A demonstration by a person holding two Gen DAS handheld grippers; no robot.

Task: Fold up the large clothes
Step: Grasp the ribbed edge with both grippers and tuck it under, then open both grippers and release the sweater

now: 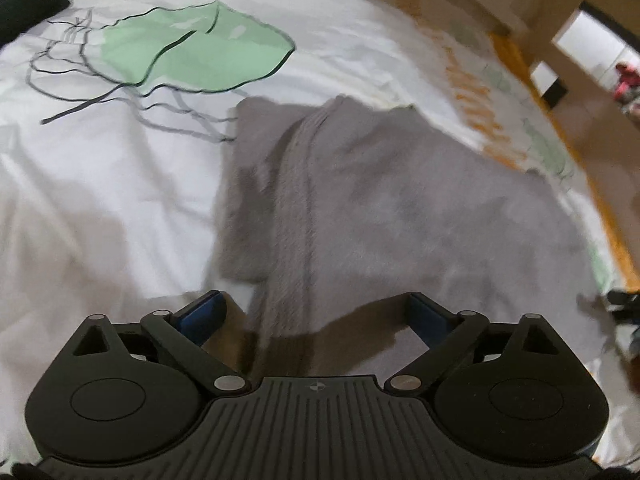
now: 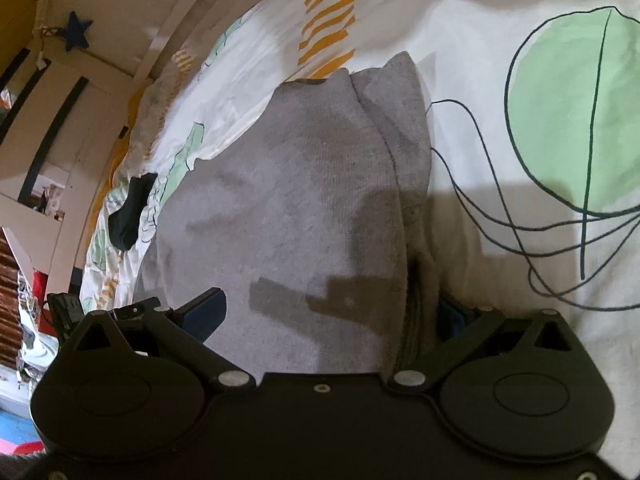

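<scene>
Both the left gripper (image 1: pixel 314 312) and right gripper (image 2: pixel 320 312) gape, empty, over the grey knitted garment (image 1: pixel 360 200) (partly folded); a shallow pinch risks undoing its layers.

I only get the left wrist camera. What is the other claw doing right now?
Observer: The right gripper is open, low over the grey garment, with nothing clamped.
Operator: Is it touching the cloth?
Observer: I can't tell, but one of its fingers is partly hidden behind the garment's thick folded edge.
Operator: Anything fun in the room on that side?
Observer: A dark blue star hangs on the wall beyond the bed.
</scene>
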